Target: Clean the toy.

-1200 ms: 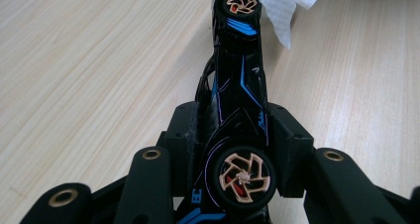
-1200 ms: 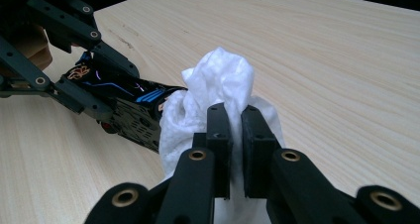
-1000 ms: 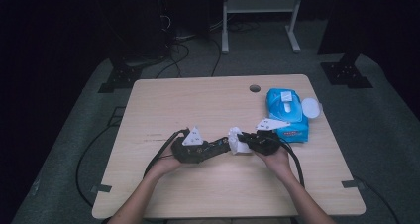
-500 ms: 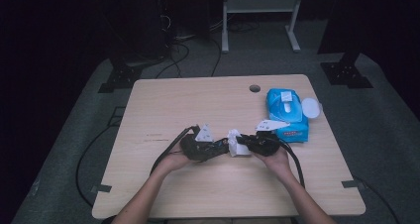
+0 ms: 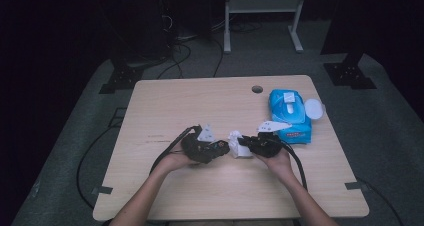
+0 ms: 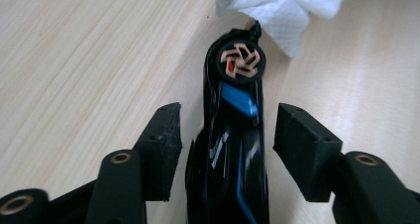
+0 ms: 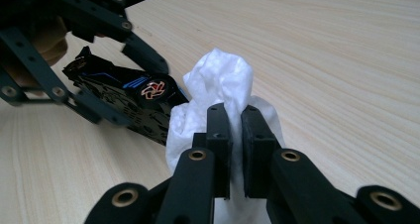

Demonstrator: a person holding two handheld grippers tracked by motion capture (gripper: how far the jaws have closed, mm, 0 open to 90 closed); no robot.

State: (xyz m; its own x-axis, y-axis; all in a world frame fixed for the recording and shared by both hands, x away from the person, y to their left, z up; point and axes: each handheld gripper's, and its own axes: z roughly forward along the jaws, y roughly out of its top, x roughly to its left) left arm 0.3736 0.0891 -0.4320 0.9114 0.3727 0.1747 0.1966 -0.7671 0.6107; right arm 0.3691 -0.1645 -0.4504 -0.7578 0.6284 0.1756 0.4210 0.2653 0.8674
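Left gripper point(image 6: 225, 140) jaws just opened, pads clear of the black toy car point(image 6: 233, 130) lying between them. Right gripper point(image 7: 236, 135) is clamped on the white wipe point(image 7: 218, 80), touching the car's nose. Re-close squarely on the car body before wiping.

From up high the black toy car point(image 5: 216, 149) is way too small to read. In the left gripper view its rear runs off the bottom edge and the white wipe point(image 6: 282, 6) is chopped by the top. The wipe's lower part sits hidden behind the right gripper point(image 7: 236, 149). Lettering on the blue wipes pack point(image 5: 290, 117) is unreadable.
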